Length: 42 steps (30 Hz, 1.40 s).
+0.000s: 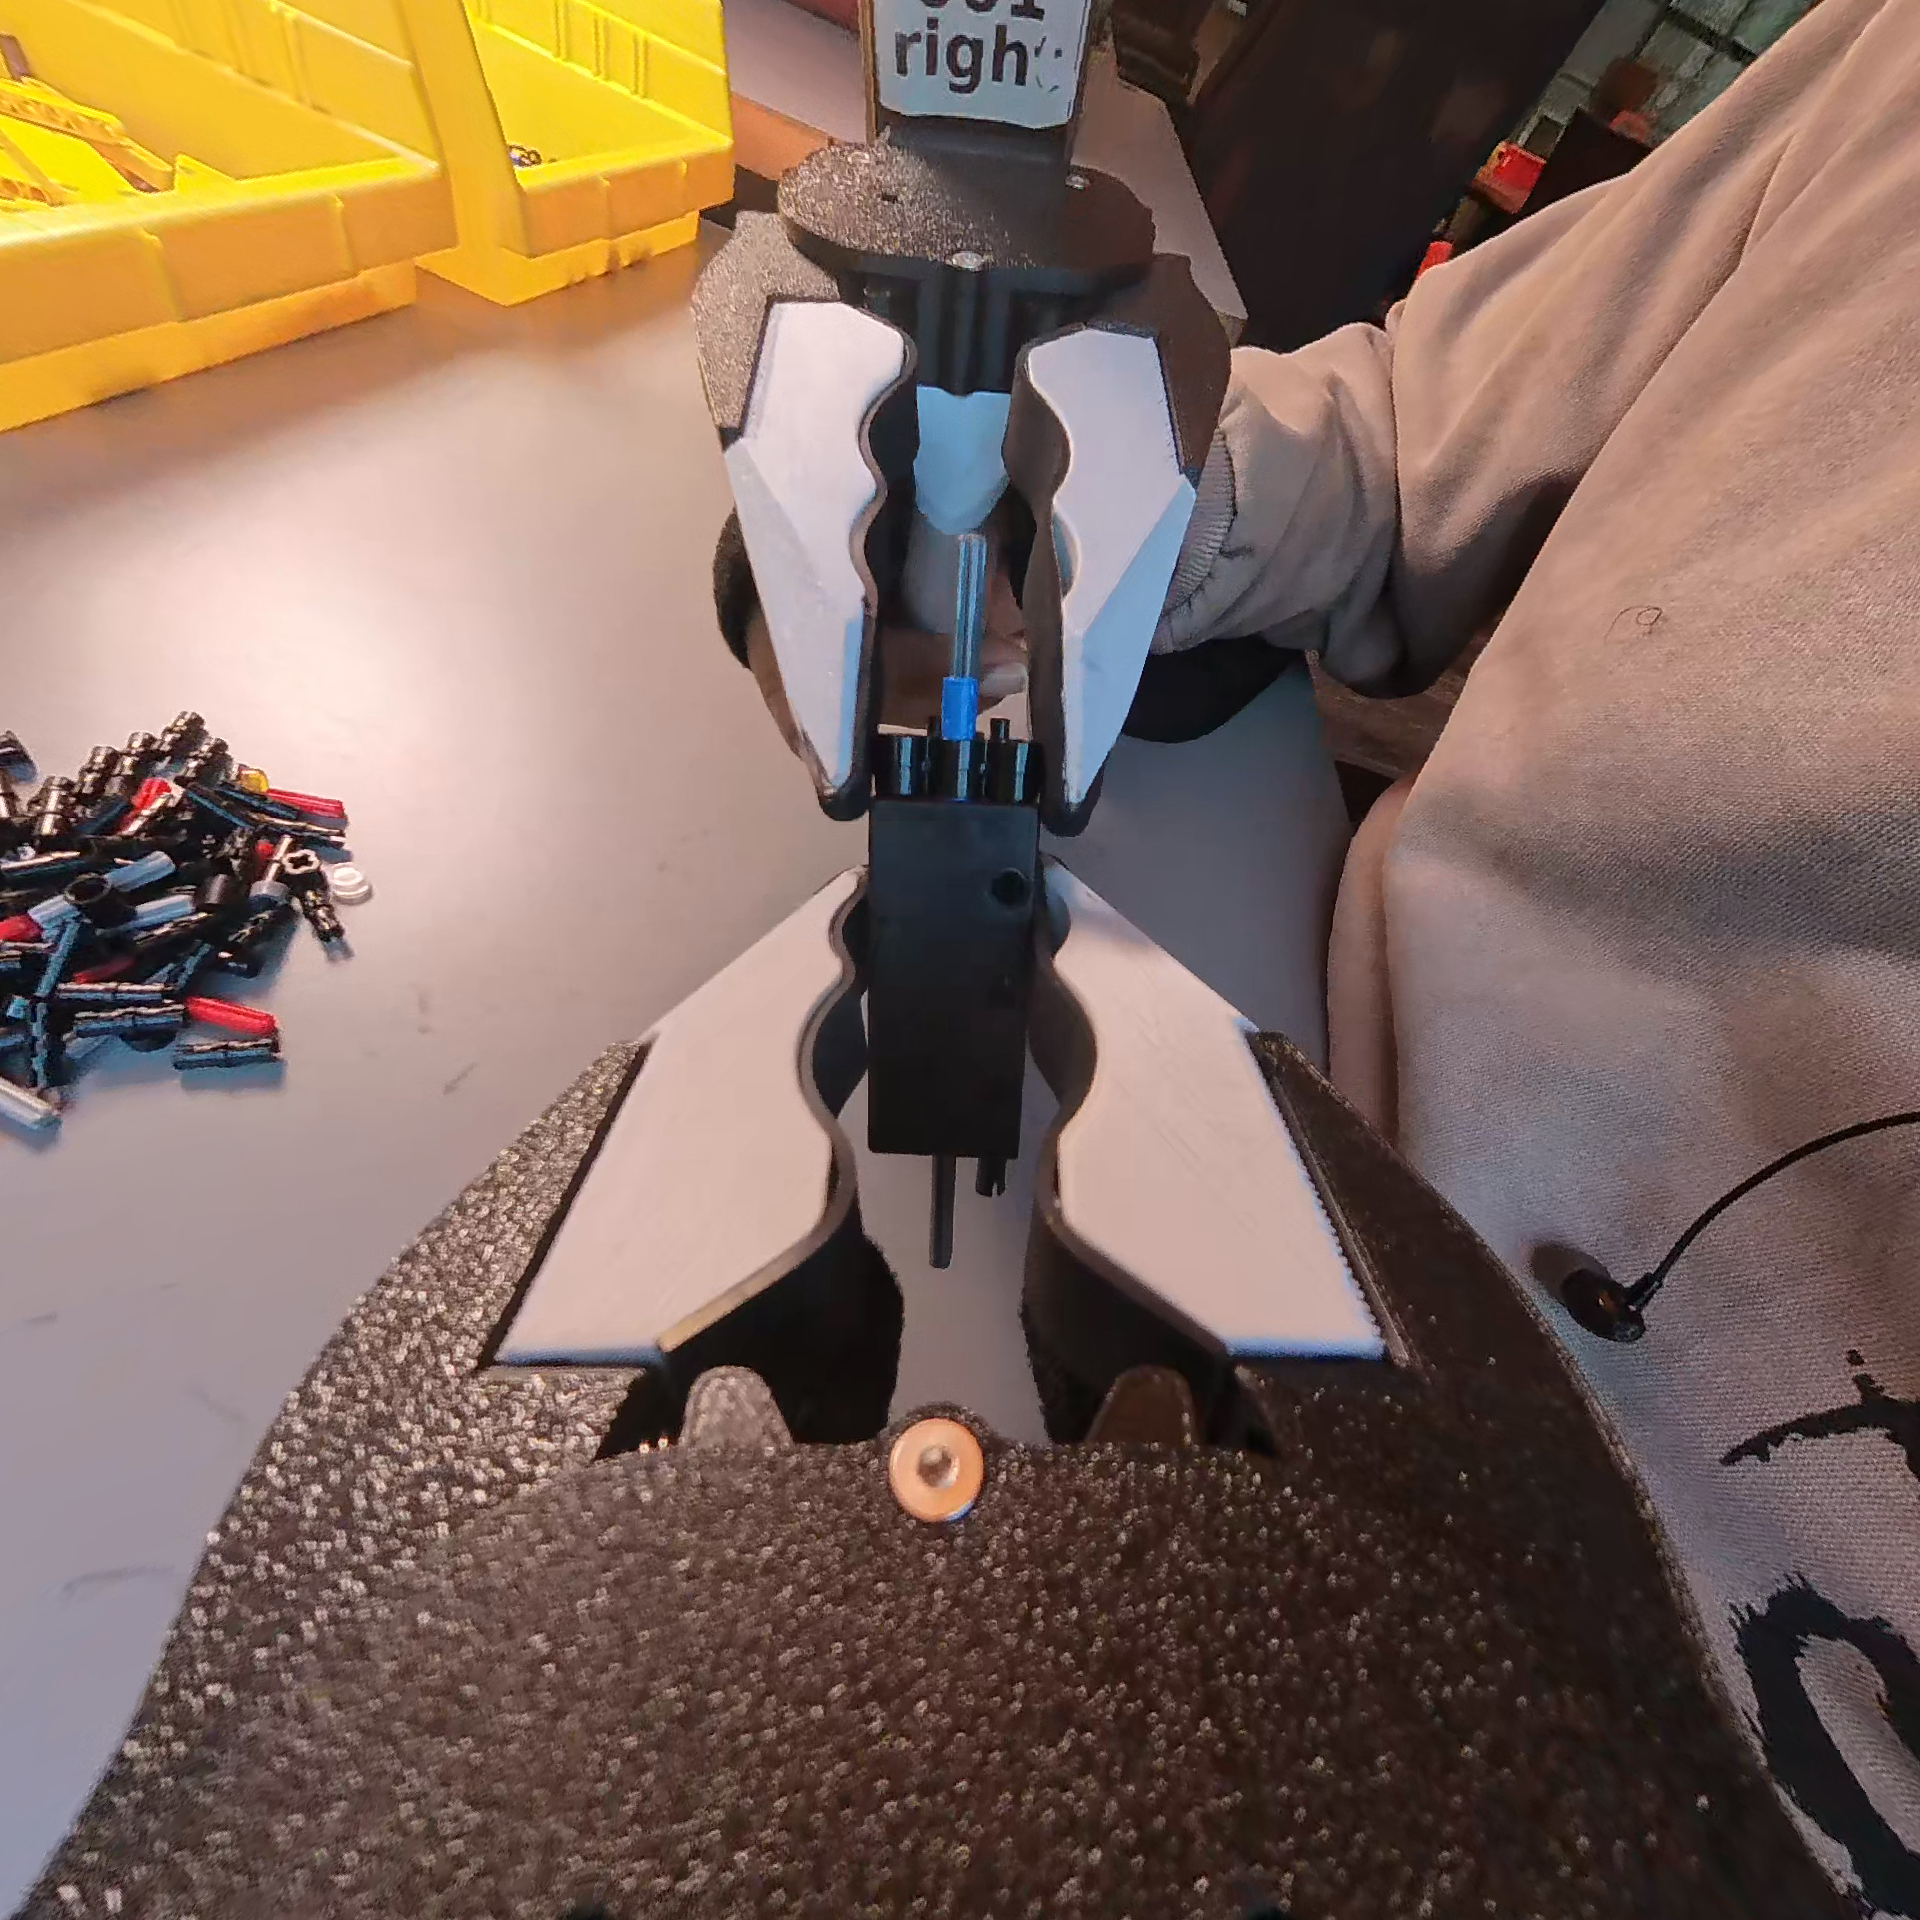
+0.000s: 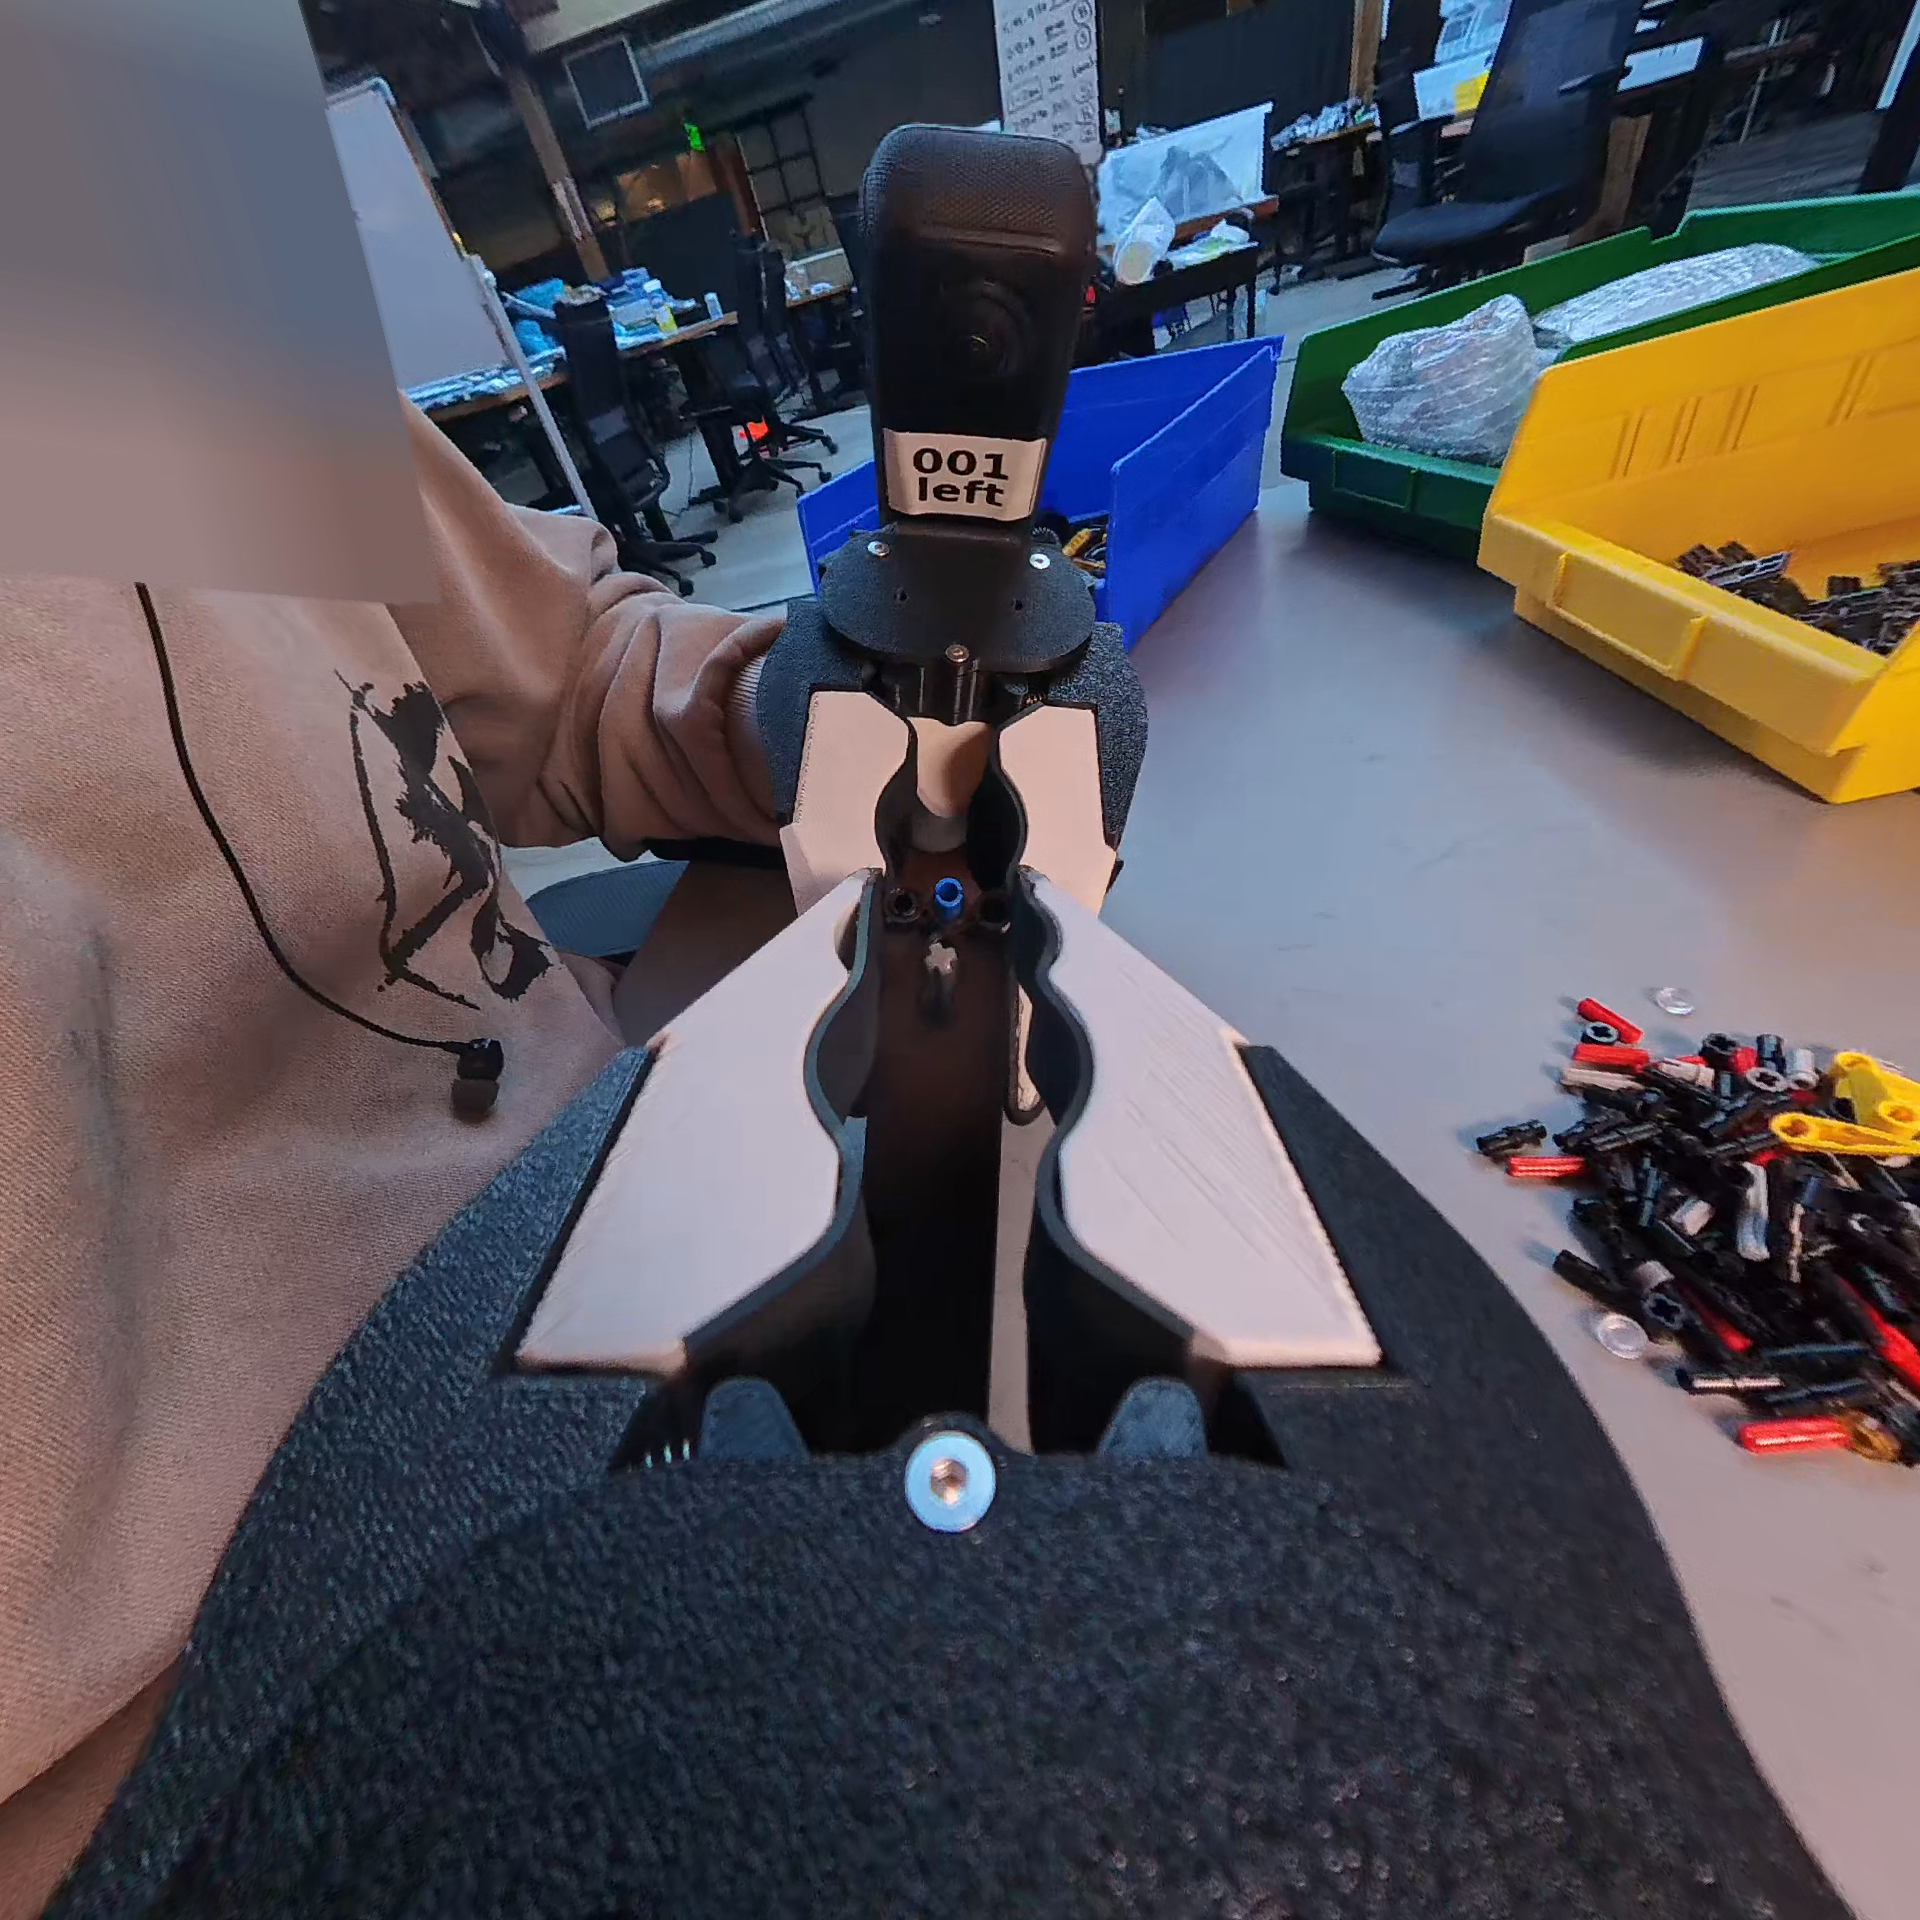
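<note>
My left gripper (image 1: 951,894) is shut on a black rectangular block (image 1: 951,987) and holds it above the table's near edge. Black pins, a blue pin (image 1: 956,717) and a grey axle (image 1: 971,592) stick out of the block's far end. A thin black rod hangs out of its near end. My right gripper (image 1: 961,805) faces the left one, its fingertips closed on the pinned end, with the axle running in between its fingers. In the right wrist view, the right gripper (image 2: 945,909) meets the left gripper (image 2: 951,868) tip to tip around the blue pin (image 2: 948,894).
A pile of small black, red and grey parts (image 1: 135,904) lies on the grey table (image 1: 468,623); it also shows in the right wrist view (image 2: 1756,1216). Yellow bins (image 1: 260,208) stand behind it. A yellow bin (image 2: 1683,623), green bin (image 2: 1382,457) and blue bin (image 2: 1174,457) stand farther off. A person's sweatshirt (image 1: 1610,831) is close by. Some 5 centimeters of space lies between my two pairs of fingers.
</note>
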Each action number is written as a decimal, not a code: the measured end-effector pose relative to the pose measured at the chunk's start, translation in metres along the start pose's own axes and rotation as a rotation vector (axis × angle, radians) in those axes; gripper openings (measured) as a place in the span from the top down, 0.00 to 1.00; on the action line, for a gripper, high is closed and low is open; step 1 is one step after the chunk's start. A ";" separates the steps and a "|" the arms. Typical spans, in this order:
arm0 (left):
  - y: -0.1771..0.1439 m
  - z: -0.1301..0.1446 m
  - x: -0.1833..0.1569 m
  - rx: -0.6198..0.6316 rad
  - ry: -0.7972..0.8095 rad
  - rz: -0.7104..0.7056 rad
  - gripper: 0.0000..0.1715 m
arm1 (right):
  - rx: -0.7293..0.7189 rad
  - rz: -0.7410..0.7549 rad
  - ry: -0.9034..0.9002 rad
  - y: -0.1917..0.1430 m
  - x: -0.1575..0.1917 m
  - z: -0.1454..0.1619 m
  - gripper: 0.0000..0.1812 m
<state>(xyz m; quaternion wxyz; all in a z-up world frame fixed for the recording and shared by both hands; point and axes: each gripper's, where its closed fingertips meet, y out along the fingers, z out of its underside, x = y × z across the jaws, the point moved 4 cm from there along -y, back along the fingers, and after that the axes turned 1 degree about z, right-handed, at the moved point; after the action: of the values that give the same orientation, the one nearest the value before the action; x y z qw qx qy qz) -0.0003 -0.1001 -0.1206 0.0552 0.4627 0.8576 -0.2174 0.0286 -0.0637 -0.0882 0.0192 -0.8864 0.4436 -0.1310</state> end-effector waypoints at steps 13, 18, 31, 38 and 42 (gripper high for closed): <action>-0.011 -0.010 0.003 -0.103 -0.054 -0.008 0.85 | -0.096 -0.029 0.049 -0.012 -0.007 0.000 0.88; -0.011 -0.008 0.000 -0.090 -0.066 0.015 0.85 | -0.070 -0.049 0.037 -0.016 -0.005 0.005 0.88; -0.022 -0.023 -0.001 -0.117 0.035 0.009 0.84 | -0.125 0.035 0.023 -0.035 -0.019 -0.015 0.88; -0.022 -0.022 -0.008 -0.112 0.070 -0.009 0.84 | -0.150 -0.060 0.045 -0.046 -0.005 -0.028 0.73; -0.017 -0.021 -0.010 -0.079 0.114 -0.030 0.84 | -0.035 -0.033 -0.029 -0.018 0.009 -0.017 0.75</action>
<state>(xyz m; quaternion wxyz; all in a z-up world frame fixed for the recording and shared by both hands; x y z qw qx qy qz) -0.0063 -0.1068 -0.0930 0.0212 0.4590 0.8741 -0.1575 0.0439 -0.0585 -0.0669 0.0081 -0.8955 0.4310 -0.1107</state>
